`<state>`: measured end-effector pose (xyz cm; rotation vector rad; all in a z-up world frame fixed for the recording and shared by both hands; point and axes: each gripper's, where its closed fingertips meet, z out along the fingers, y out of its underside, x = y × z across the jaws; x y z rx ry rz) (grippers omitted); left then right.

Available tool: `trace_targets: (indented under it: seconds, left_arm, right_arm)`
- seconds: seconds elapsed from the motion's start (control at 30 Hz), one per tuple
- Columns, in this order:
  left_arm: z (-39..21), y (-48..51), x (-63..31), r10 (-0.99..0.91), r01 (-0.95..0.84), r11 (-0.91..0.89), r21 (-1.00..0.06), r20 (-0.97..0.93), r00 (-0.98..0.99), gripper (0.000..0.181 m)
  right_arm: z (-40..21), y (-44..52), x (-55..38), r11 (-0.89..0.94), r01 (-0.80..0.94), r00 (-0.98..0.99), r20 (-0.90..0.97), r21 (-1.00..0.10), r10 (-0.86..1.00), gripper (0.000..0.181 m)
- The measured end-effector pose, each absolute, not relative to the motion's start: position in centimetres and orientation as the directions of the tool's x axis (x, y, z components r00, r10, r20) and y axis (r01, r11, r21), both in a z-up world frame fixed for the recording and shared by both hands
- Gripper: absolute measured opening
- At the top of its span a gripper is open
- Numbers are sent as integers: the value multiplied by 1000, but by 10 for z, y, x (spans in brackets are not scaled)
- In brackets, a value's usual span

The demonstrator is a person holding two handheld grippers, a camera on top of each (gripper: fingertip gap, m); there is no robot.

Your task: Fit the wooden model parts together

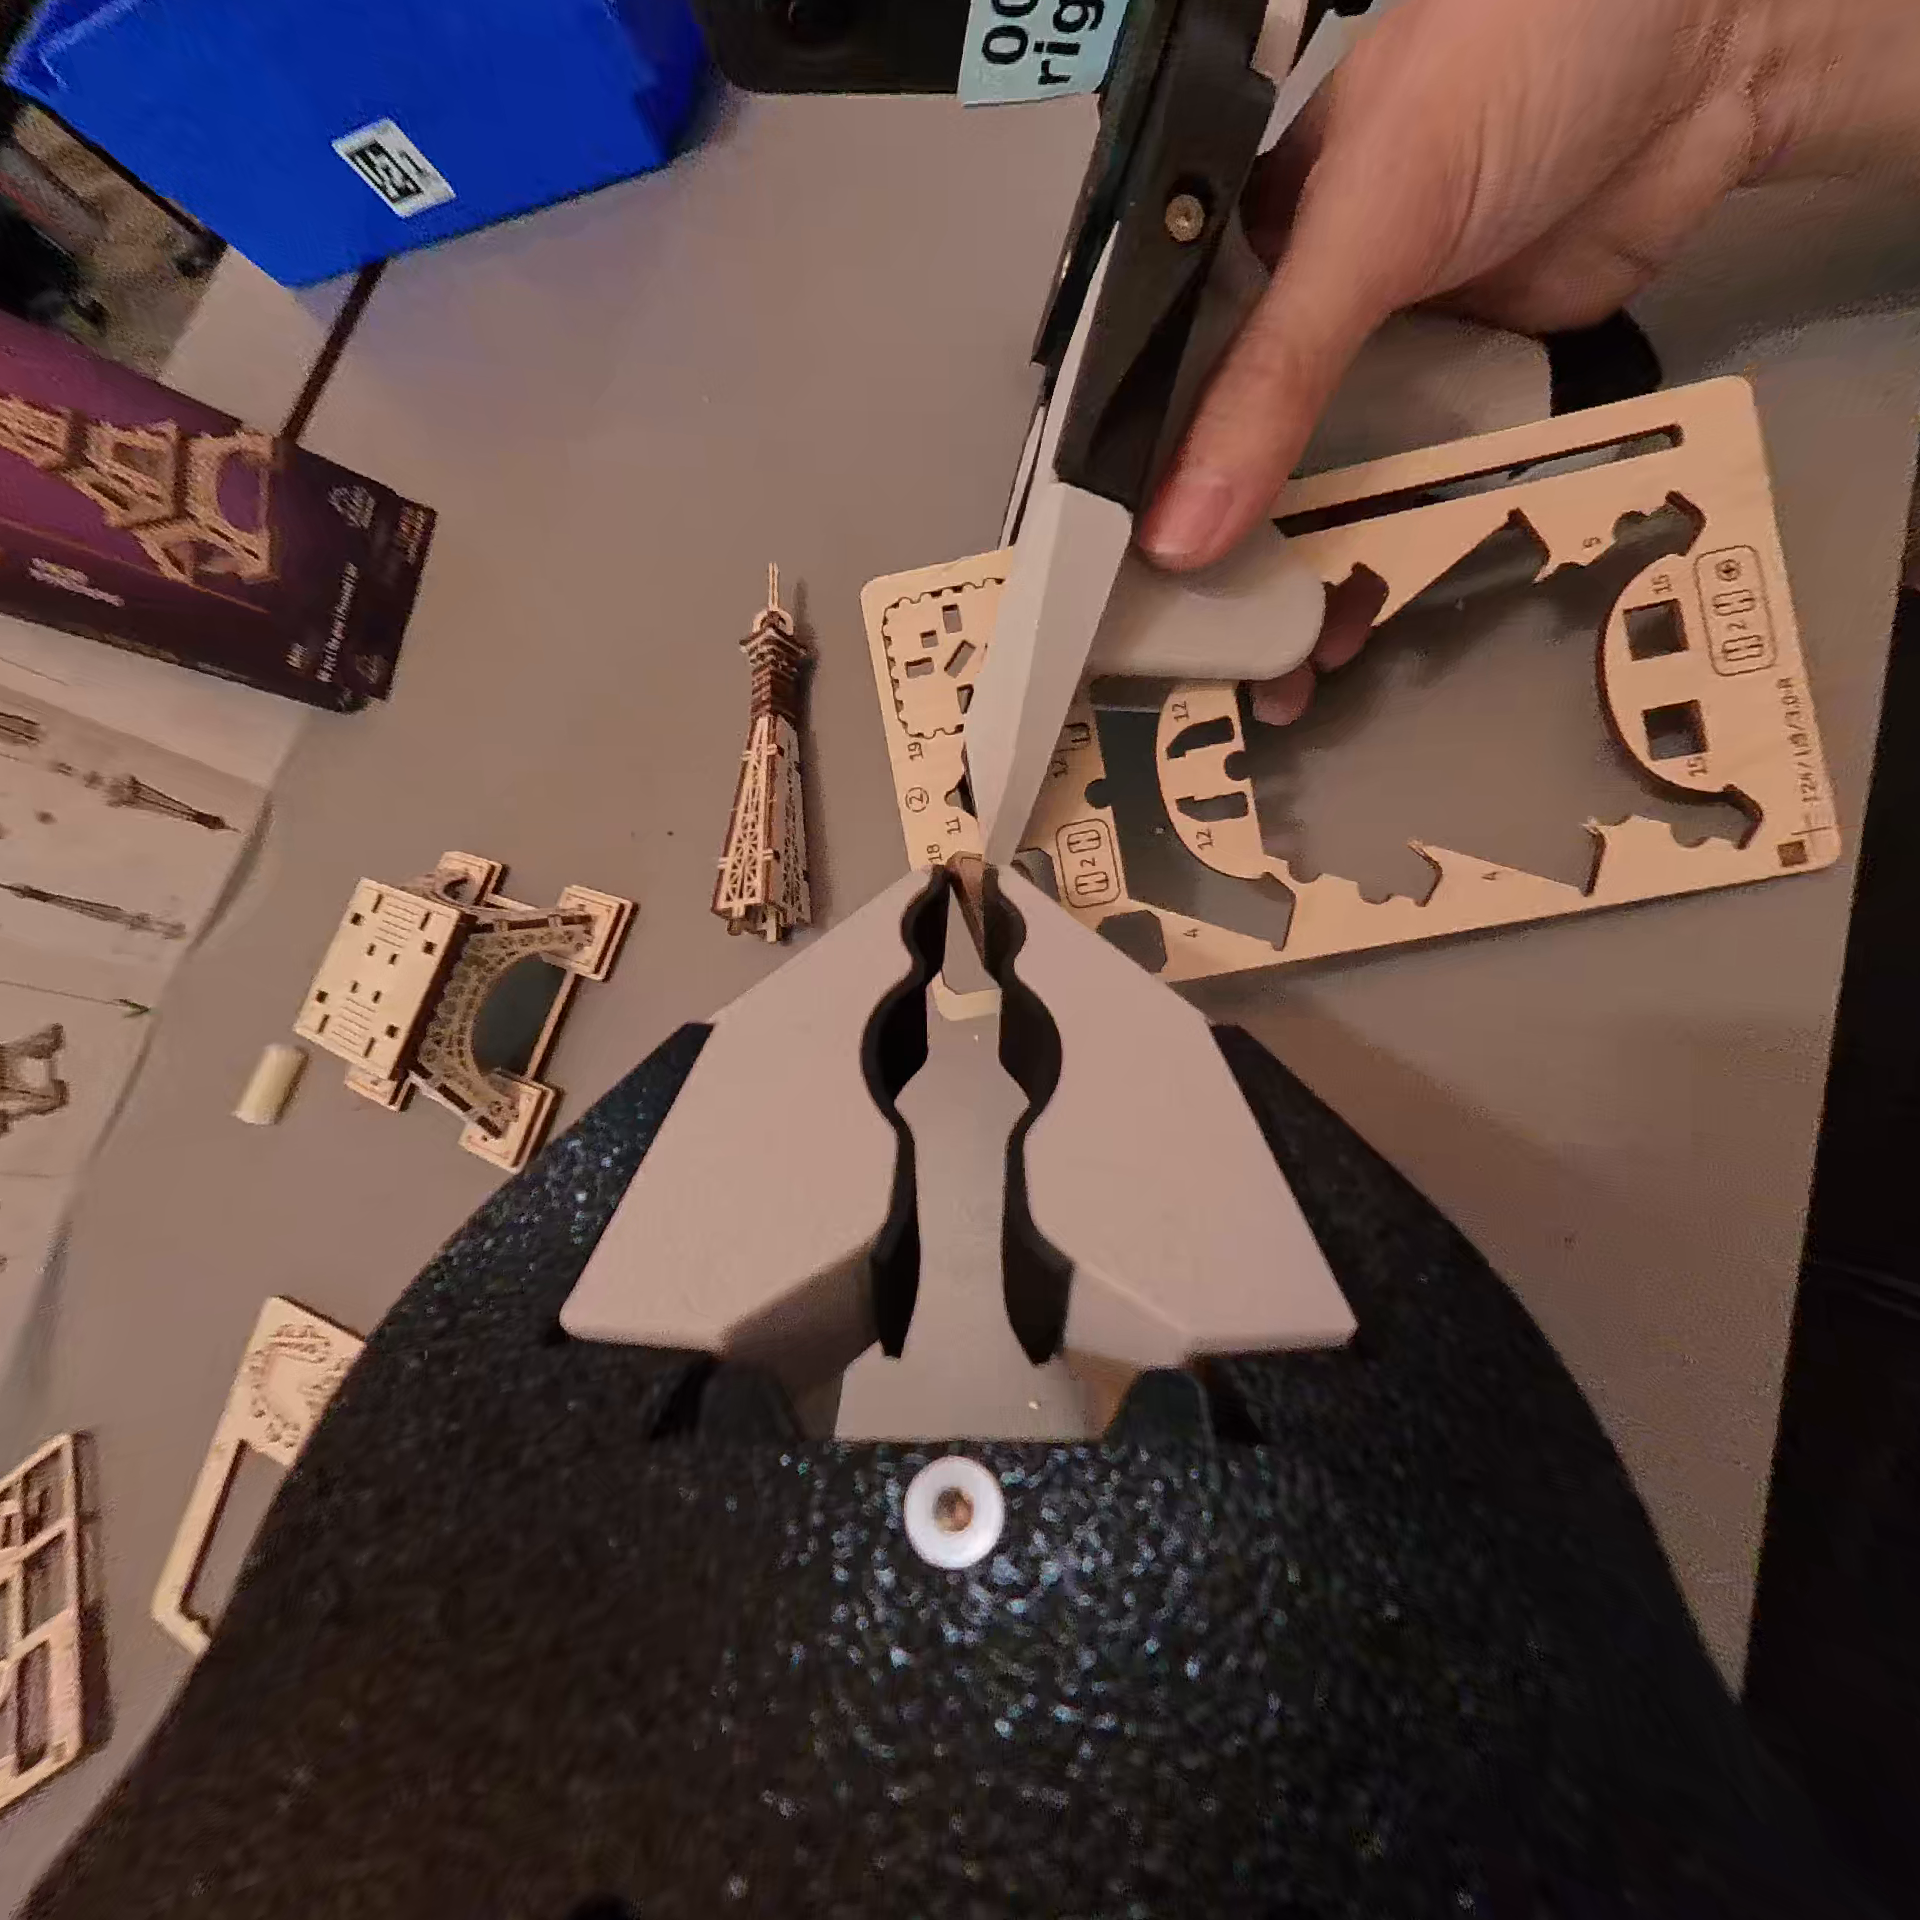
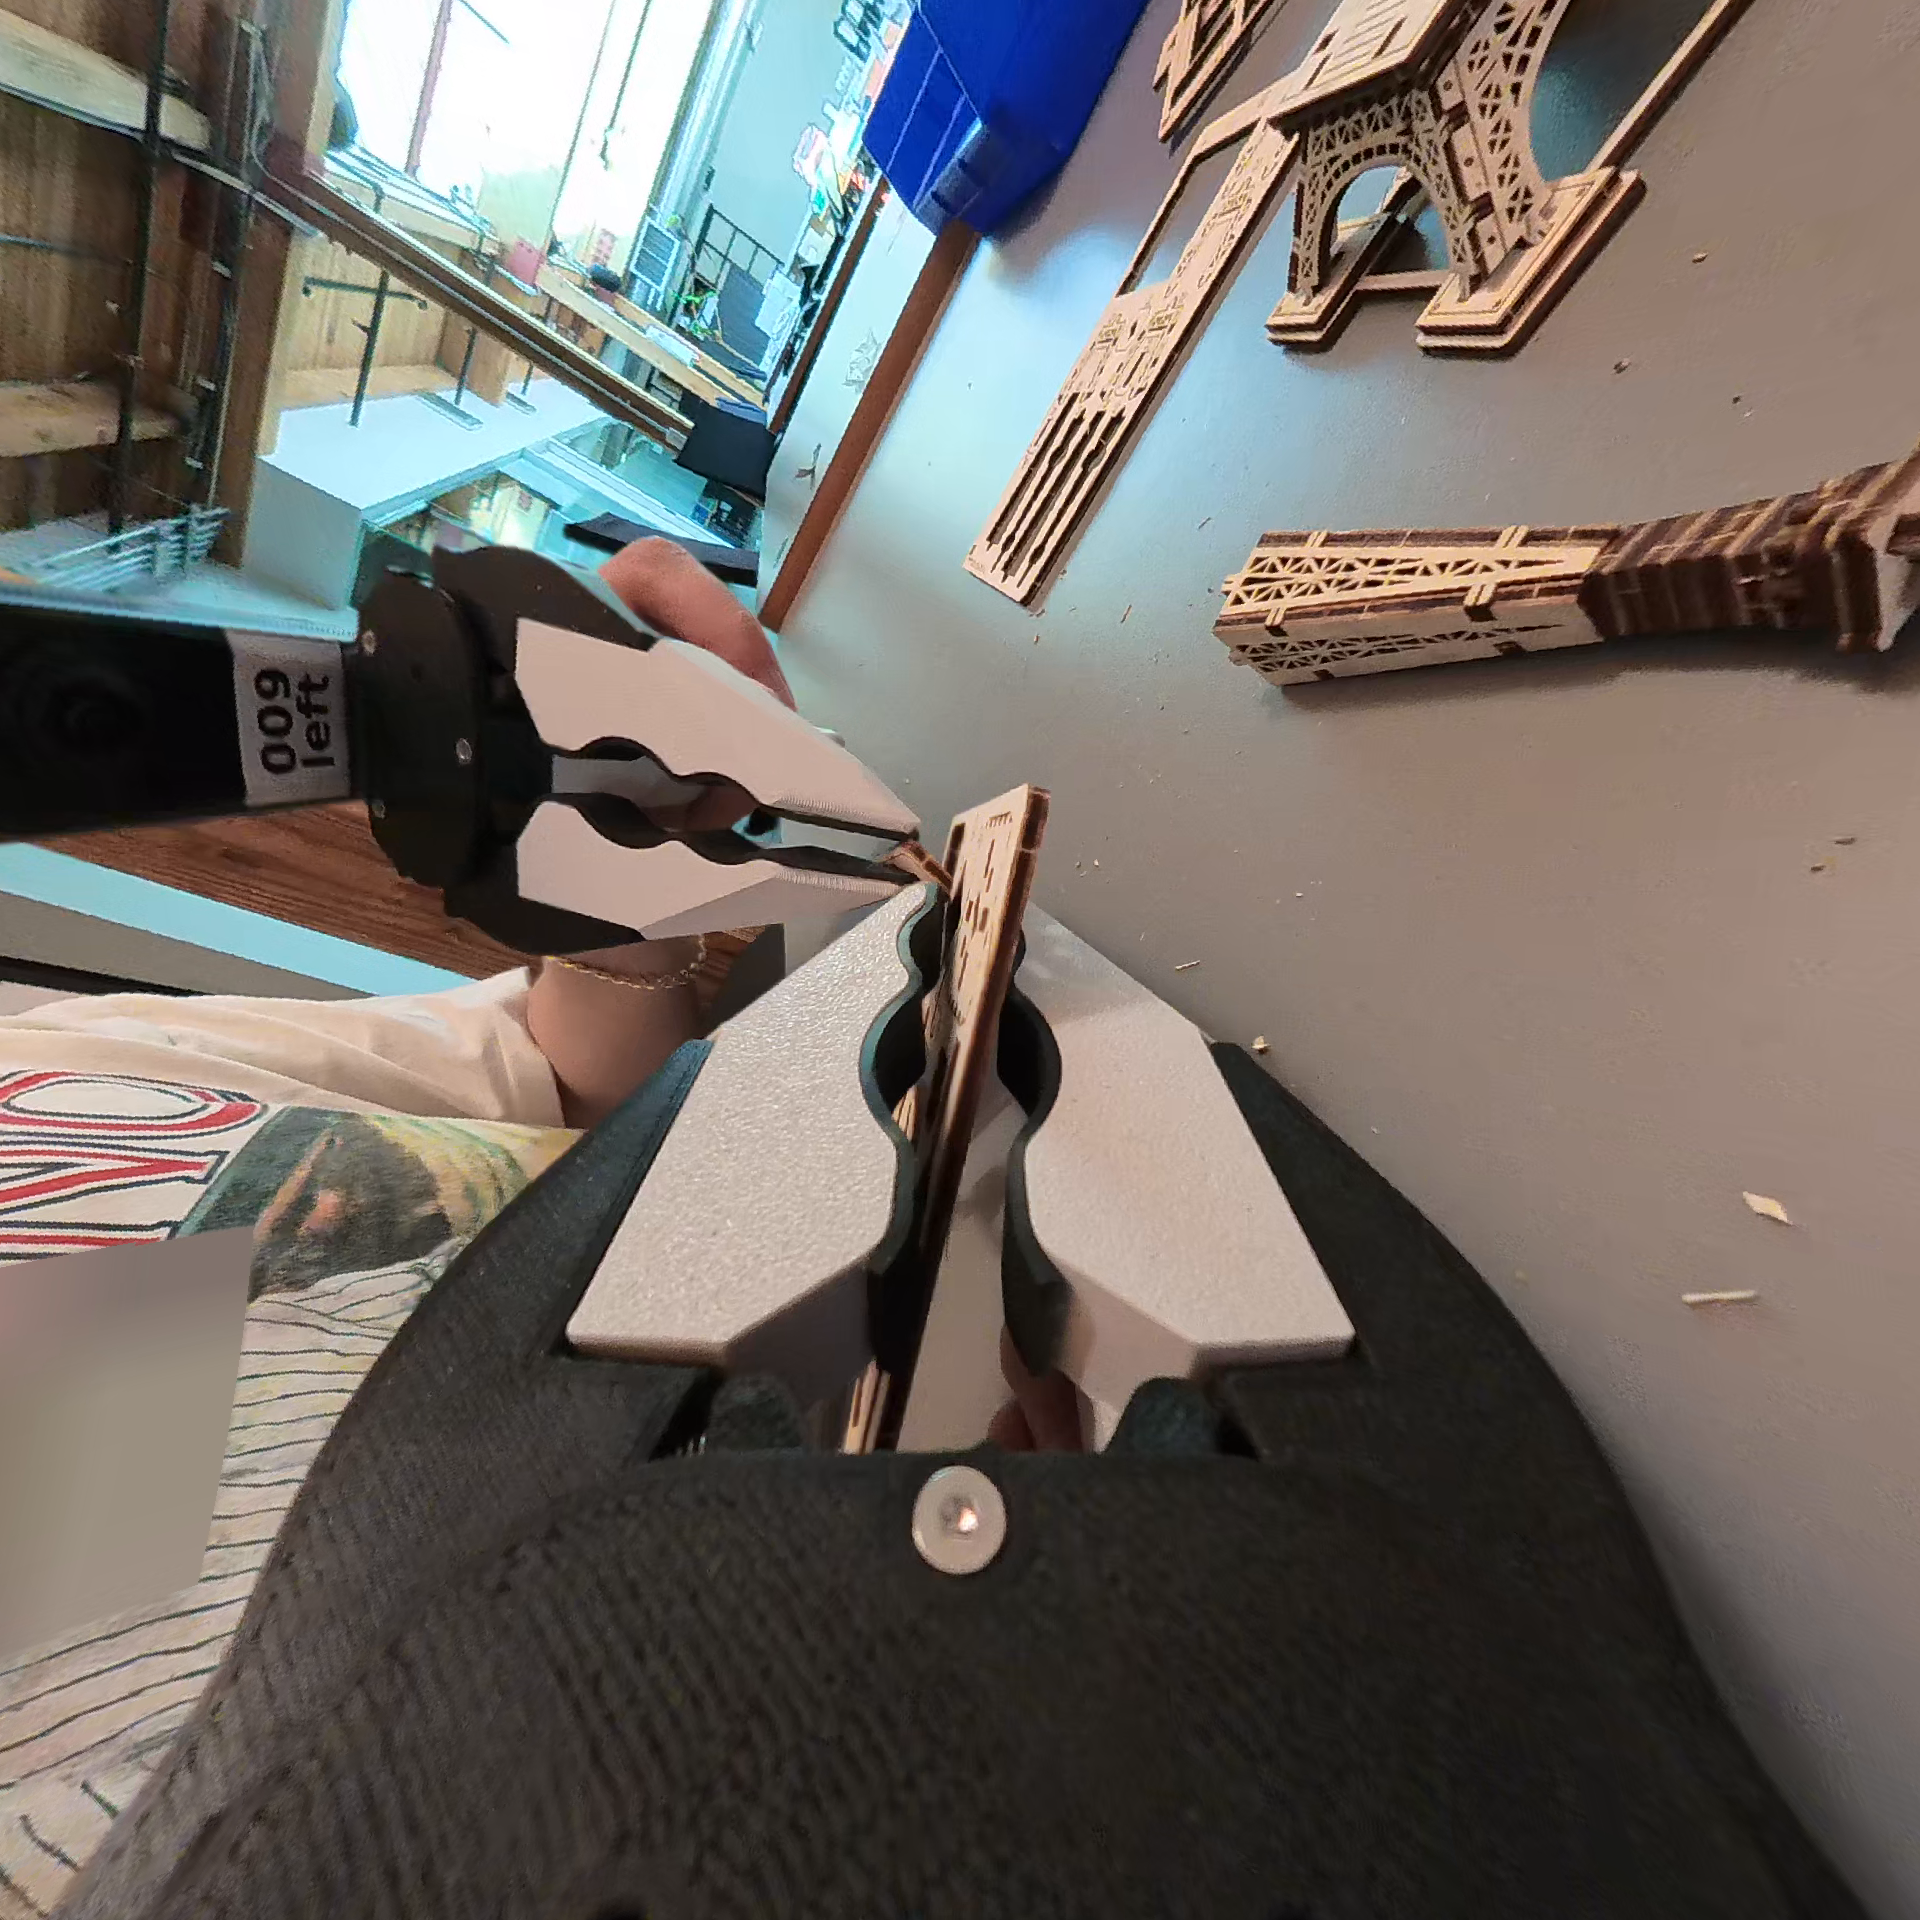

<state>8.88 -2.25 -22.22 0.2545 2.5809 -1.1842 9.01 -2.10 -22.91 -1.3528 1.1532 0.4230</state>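
Beyond a blue bin (image 1: 343,125), contents hidden, the right claw (image 2: 961,914) clamps a pale, cut-out wooden sheet (image 2: 982,935) while the left claw (image 1: 966,883) pinches its small piece (image 1: 968,878).

You're in some kind of workshop or maker-space rather than a home. Your grey table (image 1: 644,499) is scattered with laser-cut wooden kit sheets (image 1: 1455,727), half-built tower sections (image 1: 764,769) and wood crumbs. Past the table edge you've got long wooden workbenches (image 2: 623,312) with clutter on them, metal shelving racks (image 2: 748,260), a rough timber wall (image 2: 94,260) and big bright windows (image 2: 499,94). A blue storage bin (image 2: 987,104) sits on the table too.
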Motion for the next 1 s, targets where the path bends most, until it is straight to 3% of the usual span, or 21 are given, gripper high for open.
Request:
trace_targets:
  seconds: [0.17,0.37,0.57,0.7,0.83,1.0]
  left_arm:
    - [-217,-24,89,40,274,593,-757,-313,-949,3]
    - [-196,-21,89,72,40,340,-940,-17,-997,0]
    - [-165,-7,113,2,-173,134,-976,174,-985,0]
    - [-189,10,148,-192,-149,285,-947,96,-977,1]
    - [-204,11,148,-211,-150,372,-916,74,-975,1]
    - [-227,9,142,-207,-284,437,-853,212,-955,1]
  right_arm:
    - [-225,-22,90,263,-803,441,-829,-535,-343,4]
    - [-217,-31,95,342,-794,423,-860,-503,-285,2]
    - [-222,-30,97,334,-786,417,-845,-520,-335,2]
    - [-219,-38,103,392,-761,400,-850,-517,-343,2]
    - [-218,-39,104,401,-757,398,-851,-515,-342,2]
    - [-218,-39,103,398,-755,404,-848,-521,-344,2]
